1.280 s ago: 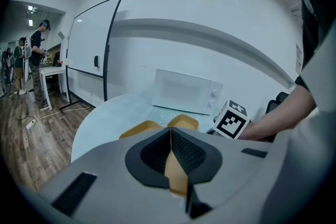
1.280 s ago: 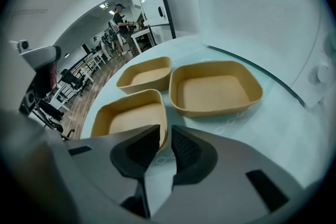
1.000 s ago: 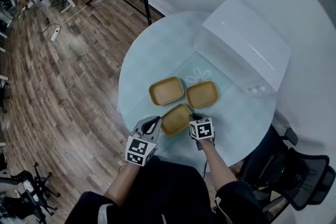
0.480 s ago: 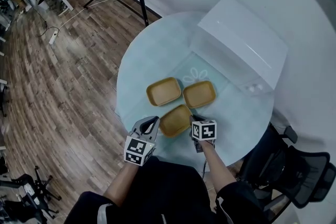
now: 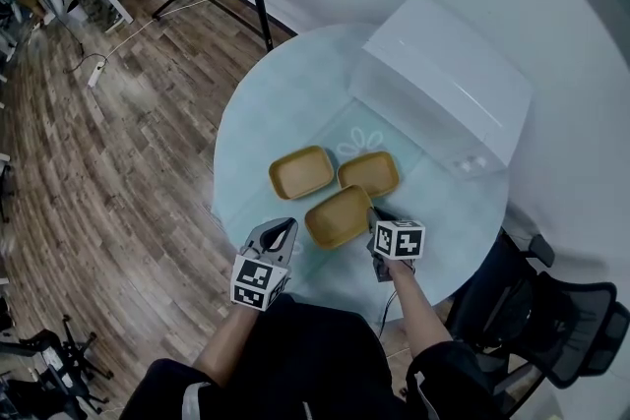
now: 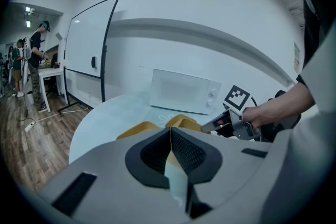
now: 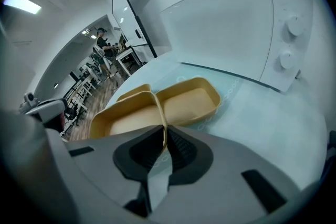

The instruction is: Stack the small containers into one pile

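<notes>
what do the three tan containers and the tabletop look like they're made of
Near container, far-left container and far-right container: likely moulded plastic, perhaps a bamboo-fibre blend; even tan colour, matte, thin rounded rims, no grain. Table: pale blue-green with a soft sheen and white printed pattern, so glass or glossy laminate; I cannot tell which.

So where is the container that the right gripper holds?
Head view: it is the nearest container, at the table's near edge, the right gripper shut on its right rim, with the far-left container and far-right container just behind.
</notes>
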The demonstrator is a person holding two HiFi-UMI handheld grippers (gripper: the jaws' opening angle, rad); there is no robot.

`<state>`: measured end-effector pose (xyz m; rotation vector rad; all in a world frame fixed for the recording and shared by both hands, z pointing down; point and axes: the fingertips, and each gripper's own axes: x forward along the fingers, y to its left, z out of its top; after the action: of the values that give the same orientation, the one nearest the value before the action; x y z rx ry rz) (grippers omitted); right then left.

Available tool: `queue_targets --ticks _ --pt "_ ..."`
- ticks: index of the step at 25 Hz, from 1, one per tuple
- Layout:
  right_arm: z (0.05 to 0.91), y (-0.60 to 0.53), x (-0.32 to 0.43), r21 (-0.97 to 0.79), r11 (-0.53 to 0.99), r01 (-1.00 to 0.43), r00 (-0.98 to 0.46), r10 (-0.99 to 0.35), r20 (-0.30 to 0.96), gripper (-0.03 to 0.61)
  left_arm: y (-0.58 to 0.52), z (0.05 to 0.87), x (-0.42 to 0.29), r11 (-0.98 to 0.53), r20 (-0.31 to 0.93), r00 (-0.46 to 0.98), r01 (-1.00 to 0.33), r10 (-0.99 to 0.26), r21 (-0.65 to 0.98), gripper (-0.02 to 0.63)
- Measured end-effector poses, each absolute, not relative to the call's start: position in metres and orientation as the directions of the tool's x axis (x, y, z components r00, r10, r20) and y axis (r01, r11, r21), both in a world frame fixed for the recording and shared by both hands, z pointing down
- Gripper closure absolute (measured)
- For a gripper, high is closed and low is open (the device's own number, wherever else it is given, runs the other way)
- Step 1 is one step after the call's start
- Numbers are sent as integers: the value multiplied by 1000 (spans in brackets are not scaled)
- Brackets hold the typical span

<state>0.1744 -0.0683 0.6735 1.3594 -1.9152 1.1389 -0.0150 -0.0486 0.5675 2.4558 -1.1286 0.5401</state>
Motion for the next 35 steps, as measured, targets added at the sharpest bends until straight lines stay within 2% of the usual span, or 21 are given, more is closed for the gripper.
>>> queue_targets --ticks 19,35 --pt "660 -149 263 -277 2 -961 -231 -555 799 537 -56 572 -12 -595 498 599 -781 -626 192 598" --pt "690 -158 269 -257 -48 -965 -200 -500 843 537 -63 579 -12 -587 514 594 -785 -619 199 598"
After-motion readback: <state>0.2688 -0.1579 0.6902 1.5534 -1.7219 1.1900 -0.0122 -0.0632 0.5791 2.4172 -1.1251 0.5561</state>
